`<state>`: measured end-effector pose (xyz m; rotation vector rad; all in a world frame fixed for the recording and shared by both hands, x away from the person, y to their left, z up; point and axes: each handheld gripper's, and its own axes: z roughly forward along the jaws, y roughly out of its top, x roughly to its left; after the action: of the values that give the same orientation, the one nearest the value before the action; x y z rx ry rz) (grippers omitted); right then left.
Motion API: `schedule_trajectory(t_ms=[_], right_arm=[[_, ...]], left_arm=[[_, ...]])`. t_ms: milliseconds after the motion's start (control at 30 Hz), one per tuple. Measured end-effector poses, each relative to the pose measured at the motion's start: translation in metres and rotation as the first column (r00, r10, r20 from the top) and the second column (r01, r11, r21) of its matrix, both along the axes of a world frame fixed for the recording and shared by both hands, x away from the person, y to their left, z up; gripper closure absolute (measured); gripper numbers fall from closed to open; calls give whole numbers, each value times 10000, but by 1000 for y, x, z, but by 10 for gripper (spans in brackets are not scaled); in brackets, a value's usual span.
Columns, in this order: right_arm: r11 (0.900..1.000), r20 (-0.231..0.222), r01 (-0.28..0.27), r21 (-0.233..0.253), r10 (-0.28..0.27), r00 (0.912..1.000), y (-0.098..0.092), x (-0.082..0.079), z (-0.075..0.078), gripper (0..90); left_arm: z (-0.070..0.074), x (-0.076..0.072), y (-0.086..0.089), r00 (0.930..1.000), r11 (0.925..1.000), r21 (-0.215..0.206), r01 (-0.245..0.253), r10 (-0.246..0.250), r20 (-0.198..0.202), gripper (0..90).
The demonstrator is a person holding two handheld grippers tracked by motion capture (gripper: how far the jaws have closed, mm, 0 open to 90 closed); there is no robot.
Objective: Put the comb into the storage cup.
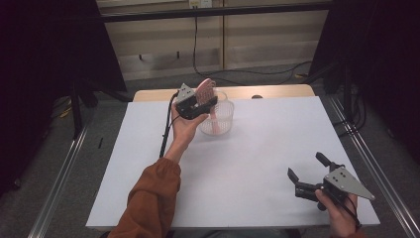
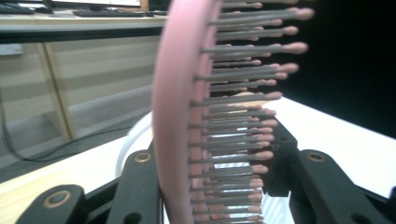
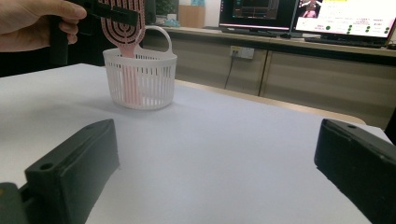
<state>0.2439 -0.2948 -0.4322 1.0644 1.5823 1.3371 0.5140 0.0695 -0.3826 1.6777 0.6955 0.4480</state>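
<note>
Step judged: pink hairbrush (image 1: 208, 94) being lowered handle-first into white slatted basket (image 1: 218, 116) near the table's far edge. Left gripper (image 1: 200, 103) was seen clamped across the brush head. Next, release was judged needed. Right gripper (image 1: 306, 174) was held wide open, empty, by the near right corner.
</note>
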Motion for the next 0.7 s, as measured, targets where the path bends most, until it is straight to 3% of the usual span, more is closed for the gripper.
schedule_trajectory(t_ms=[700], right_arm=[[9998,2,-194,51,194,9998,0,0,0,0]], left_arm=[[2,3,16,9986,9986,302,-438,429,307,479]])
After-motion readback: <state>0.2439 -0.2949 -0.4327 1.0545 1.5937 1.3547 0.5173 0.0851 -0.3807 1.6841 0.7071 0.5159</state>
